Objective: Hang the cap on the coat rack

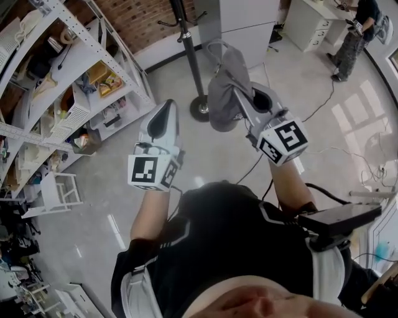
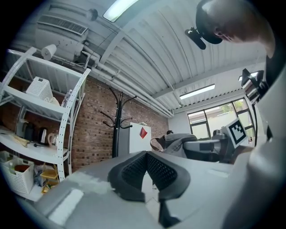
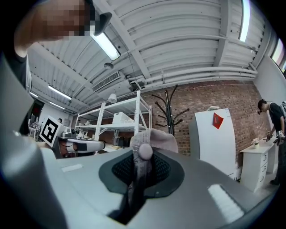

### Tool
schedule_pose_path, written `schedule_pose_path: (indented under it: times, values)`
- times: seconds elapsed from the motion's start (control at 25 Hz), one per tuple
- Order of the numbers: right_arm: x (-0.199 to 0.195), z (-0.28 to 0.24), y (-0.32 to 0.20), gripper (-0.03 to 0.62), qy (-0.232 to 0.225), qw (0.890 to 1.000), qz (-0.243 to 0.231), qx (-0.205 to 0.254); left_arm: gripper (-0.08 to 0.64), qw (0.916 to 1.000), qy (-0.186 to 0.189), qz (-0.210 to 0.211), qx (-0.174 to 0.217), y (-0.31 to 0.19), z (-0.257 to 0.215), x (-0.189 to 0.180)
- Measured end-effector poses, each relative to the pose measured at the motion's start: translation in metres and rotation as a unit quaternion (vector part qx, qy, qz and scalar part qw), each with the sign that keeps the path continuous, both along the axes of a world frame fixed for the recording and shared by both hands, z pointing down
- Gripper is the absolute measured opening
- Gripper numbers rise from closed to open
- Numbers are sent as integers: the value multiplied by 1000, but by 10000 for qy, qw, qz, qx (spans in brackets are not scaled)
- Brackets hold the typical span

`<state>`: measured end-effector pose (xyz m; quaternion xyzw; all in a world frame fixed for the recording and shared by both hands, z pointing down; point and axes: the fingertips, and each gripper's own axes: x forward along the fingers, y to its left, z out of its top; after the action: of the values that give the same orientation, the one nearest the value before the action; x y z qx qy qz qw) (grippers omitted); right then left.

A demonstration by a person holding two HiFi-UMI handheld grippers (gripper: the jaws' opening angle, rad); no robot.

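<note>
Right gripper has its jaws nearly together, pinched on the grey cap. The fabric runs down between the pads, and the crown's top button sits just above them. In the head view the cap hangs off that gripper's tip, in the air above the floor, with nothing carrying it but the grip. Left gripper has its jaws touching each other with nothing between them. It is held level beside the right one and takes no part in the hold.

So the pick-up is done: the cap is off whatever it lay on and is carried by one gripper. The hanging is not done. The coat rack stands ahead on the floor, near the brick wall, between the white shelving unit and a white cabinet. Its curved hooks show bare in both gripper views, and the cap touches none of them.

As I judge it, what remains is to close the gap to the rack, raise the cap to a hook, settle it over the hook, and let go.
</note>
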<state>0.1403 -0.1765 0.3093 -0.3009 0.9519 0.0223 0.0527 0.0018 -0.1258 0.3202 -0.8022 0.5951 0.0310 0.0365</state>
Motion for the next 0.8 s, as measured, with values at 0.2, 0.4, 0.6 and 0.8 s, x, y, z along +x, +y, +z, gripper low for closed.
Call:
schedule_pose_path:
  times: [0.2,0.4,0.6,0.8]
  values:
    - [-12,-4,-14,34,-66,9999,-108,11,-11,9999,-46,-84,-99,-11,-1,-14]
    - [-36,-11,-33,34,-80,9999,-12,96,-11,10000,-51,65,38,-28,-9,-31]
    - [-67,-20,-42,34,-65,9998,23,164,-11,9997,-44,169,155,-45,-19,-58]
    - [-92,-41,-55,34,-102,9993,95,337,-11,9993,-33,258,282,-65,-36,-79]
